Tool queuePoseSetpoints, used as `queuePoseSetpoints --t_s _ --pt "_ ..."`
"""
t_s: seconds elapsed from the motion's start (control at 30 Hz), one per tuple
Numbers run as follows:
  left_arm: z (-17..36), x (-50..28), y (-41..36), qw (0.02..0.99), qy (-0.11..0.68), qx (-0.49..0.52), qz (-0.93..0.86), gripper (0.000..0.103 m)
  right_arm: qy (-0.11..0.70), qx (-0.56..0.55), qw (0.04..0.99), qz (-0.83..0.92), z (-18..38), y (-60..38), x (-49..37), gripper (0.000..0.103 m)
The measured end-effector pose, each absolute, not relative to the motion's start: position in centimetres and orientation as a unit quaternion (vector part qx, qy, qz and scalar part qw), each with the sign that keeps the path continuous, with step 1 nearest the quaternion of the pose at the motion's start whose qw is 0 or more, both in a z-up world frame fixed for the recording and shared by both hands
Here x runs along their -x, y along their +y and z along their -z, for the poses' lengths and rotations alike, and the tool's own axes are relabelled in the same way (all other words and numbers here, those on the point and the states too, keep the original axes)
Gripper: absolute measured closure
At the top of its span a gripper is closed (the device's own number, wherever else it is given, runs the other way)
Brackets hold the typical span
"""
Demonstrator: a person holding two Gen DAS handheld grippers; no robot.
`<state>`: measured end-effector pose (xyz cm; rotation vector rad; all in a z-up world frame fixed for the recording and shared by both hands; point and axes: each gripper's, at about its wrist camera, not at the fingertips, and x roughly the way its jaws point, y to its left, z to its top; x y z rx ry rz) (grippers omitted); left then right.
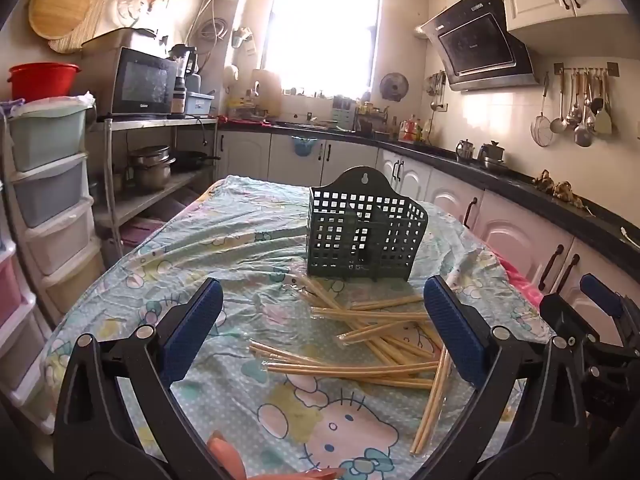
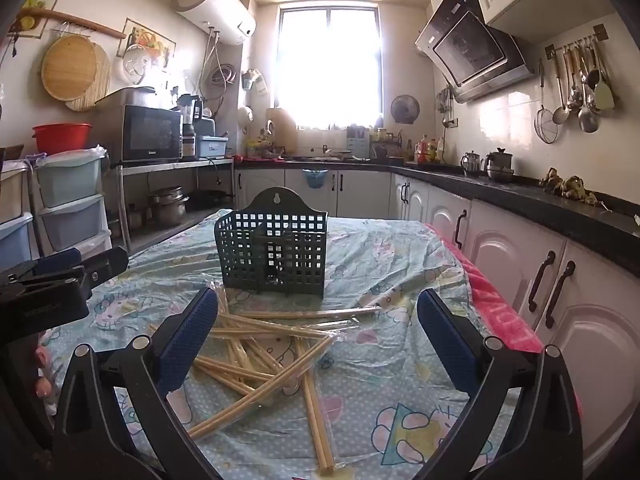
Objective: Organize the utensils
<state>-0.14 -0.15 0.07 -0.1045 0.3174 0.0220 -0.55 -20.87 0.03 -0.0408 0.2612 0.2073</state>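
A dark green lattice utensil holder (image 1: 362, 236) stands upright on the table with a cartoon-print cloth (image 1: 224, 240); it also shows in the right wrist view (image 2: 274, 250). Several pairs of bamboo chopsticks in clear wrappers (image 1: 372, 340) lie scattered in front of it, also in the right wrist view (image 2: 272, 356). My left gripper (image 1: 322, 330) is open and empty, held above the near part of the pile. My right gripper (image 2: 316, 338) is open and empty, above the pile's right side. The right gripper shows at the edge of the left wrist view (image 1: 592, 320).
White cabinets with a black counter (image 1: 520, 184) run along the right of the table. A metal shelf with a microwave (image 1: 144, 84) and plastic drawers (image 1: 52, 184) stand at the left. A pink cloth (image 2: 496, 312) hangs at the table's right edge.
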Motion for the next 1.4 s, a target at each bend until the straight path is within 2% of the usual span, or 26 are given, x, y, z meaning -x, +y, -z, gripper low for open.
queuePoseSetpoints --t_s 0.03,1.4 --pt "-0.1 0.0 0.3 0.983 0.168 0.076 -0.006 0.010 0.130 0.020 0.986 -0.103 0.0 -20.8 0.5 0.006" --pt "-0.6 0.4 -0.2 0.984 0.164 0.064 -0.001 0.010 0.121 0.023 0.986 -0.110 -0.5 -20.5 1.4 0.006"
